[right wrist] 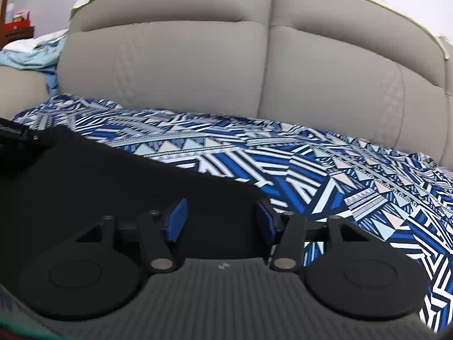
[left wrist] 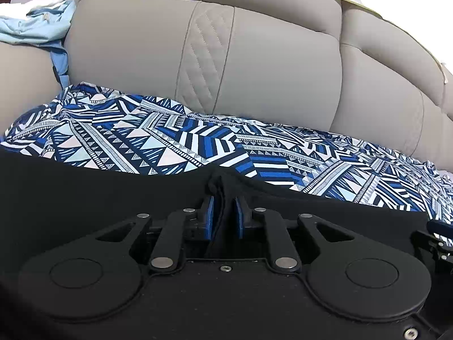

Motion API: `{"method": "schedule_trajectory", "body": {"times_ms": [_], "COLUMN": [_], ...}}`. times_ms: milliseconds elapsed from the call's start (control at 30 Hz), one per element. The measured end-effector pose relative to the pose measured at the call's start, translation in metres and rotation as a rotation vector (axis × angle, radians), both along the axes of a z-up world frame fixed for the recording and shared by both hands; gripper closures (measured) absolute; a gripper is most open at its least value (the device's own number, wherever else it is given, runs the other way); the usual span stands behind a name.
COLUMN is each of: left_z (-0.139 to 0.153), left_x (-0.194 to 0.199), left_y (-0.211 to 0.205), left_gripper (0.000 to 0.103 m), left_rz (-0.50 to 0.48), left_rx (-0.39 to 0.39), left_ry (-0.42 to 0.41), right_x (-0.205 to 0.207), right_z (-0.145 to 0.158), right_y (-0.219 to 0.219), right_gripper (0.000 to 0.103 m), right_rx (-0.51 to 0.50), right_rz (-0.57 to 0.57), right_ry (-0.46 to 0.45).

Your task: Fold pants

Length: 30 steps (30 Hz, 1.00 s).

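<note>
left tool (left wrist: 225, 215) pinching black pants (left wrist: 99, 187), right tool (right wrist: 220, 221) wide

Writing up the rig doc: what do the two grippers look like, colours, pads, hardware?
Both match: the left gripper and right gripper are matte black, with blue pads on the fingers, paired linkage arms with silver pivot pins, and two round discs. The right base is ribbed. No cables, markings or sleeves visible.

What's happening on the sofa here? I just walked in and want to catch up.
A person with two handheld grippers is folding black pants laid on a blue patterned cloth over a beige sofa. The left gripper is shut on a pinch of the pants fabric. The right gripper is open over the pants, gripping nothing.
</note>
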<state>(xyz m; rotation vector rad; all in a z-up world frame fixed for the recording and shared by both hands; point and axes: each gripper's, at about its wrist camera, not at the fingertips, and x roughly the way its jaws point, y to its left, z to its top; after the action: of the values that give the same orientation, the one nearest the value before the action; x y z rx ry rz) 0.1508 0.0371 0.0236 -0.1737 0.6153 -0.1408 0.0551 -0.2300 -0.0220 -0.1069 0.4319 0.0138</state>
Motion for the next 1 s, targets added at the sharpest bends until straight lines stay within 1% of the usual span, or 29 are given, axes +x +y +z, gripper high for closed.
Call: {"method": "schedule_trajectory", "body": {"times_ms": [67, 100, 133, 167, 200, 233, 300, 467, 567, 633, 667, 733, 833, 900, 967, 1000], "left_z": [-0.002, -0.003, -0.004, -0.004, -0.005, -0.005, -0.006, -0.007, -0.007, -0.007, -0.007, -0.007, -0.007, -0.008, -0.008, -0.008], "left_x": [-0.003, -0.004, -0.006, -0.007, -0.007, -0.008, -0.008, -0.007, -0.008, -0.008, -0.008, -0.008, -0.009, -0.008, -0.009, -0.008], "left_y": [-0.002, -0.003, -0.004, -0.005, -0.005, -0.006, -0.007, -0.005, -0.004, -0.005, -0.006, -0.006, -0.006, -0.006, -0.006, -0.006], "left_gripper": [0.085, 0.084, 0.084, 0.084, 0.084, 0.083, 0.081, 0.075, 0.074, 0.072, 0.069, 0.065, 0.063, 0.063, 0.061, 0.060], "left_rz": [0.000, -0.001, -0.003, -0.001, 0.002, 0.005, 0.012, 0.022, 0.023, 0.024, 0.023, 0.019, 0.019, 0.019, 0.016, 0.015], "left_rx": [0.020, 0.033, 0.043, 0.049, 0.051, 0.054, 0.057, 0.050, 0.044, 0.051, 0.053, 0.055, 0.058, 0.060, 0.057, 0.055], "left_ry": [-0.017, -0.027, -0.037, -0.042, -0.045, -0.048, -0.056, -0.062, -0.063, -0.066, -0.067, -0.069, -0.069, -0.070, -0.070, -0.070], "right_x": [-0.002, -0.004, -0.004, -0.005, -0.004, -0.003, -0.002, -0.002, -0.011, -0.026, -0.035, -0.055, -0.086, -0.104, -0.111, -0.114], "right_z": [-0.002, -0.005, -0.005, -0.004, -0.005, -0.005, -0.004, -0.005, -0.003, -0.004, -0.004, -0.004, -0.010, -0.021, -0.034, -0.040], "right_y": [0.000, 0.002, 0.003, 0.002, 0.001, -0.001, -0.007, -0.011, -0.008, -0.002, 0.002, 0.012, 0.028, 0.032, 0.032, 0.029], "right_gripper": [0.025, 0.019, 0.018, 0.013, 0.006, 0.002, 0.000, 0.000, 0.000, 0.000, 0.000, 0.000, 0.000, 0.000, 0.000, 0.000], "right_rx": [0.007, -0.006, -0.014, -0.012, -0.006, 0.002, 0.035, 0.068, 0.047, 0.020, 0.013, 0.002, -0.021, -0.004, 0.035, 0.068], "right_rz": [-0.016, -0.032, -0.041, -0.044, -0.053, -0.068, -0.080, -0.078, -0.105, -0.123, -0.120, -0.098, -0.081, -0.075, -0.081, -0.090], "right_ry": [-0.022, -0.035, -0.041, -0.045, -0.040, -0.033, -0.023, -0.019, -0.041, -0.063, -0.072, -0.093, -0.133, -0.141, -0.094, -0.096]}}
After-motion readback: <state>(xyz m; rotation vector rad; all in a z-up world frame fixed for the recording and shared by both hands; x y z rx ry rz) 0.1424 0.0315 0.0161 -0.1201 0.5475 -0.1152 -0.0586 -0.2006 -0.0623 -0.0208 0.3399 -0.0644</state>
